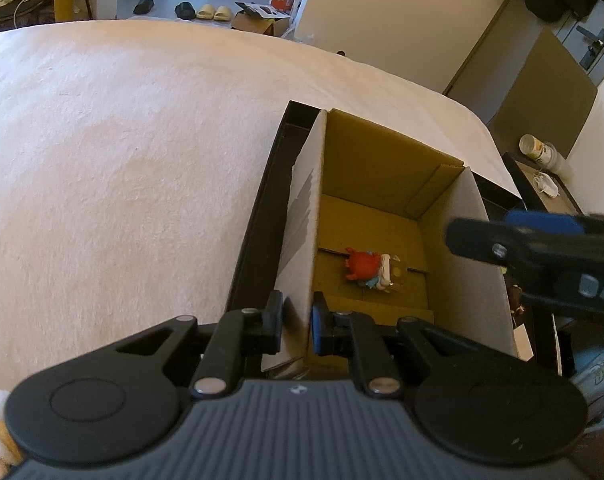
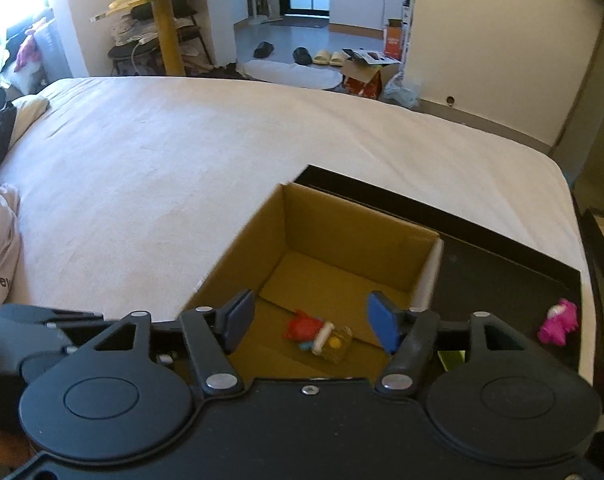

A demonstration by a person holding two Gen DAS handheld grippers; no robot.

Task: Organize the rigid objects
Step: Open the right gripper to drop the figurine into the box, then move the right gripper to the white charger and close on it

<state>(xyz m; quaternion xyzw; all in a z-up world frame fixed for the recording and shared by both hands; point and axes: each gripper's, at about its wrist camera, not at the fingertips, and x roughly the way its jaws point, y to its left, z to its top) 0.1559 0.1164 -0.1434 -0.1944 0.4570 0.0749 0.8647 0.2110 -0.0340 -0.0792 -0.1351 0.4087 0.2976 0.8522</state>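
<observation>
An open cardboard box (image 1: 381,160) stands in a shallow black tray (image 1: 258,220) on the bed. My left gripper (image 1: 298,316) is shut on the box's near left wall, one finger outside and one inside. On the box floor lies a small toy figure (image 1: 367,270) with a red head and a yellow base. In the right wrist view my right gripper (image 2: 310,308) hangs open above the box (image 2: 341,224), its blue pads (image 2: 381,322) wide apart. The toy figure (image 2: 317,334) lies below them, apart from both. My right gripper's finger (image 1: 541,248) also shows at the right of the left wrist view.
A pink toy (image 2: 559,322) lies on the tray (image 2: 501,272) right of the box, and something green (image 2: 453,358) shows by my right finger. The white bed (image 2: 182,152) stretches left and ahead. A bedside table with a cup (image 1: 535,148) stands beyond the bed's right edge.
</observation>
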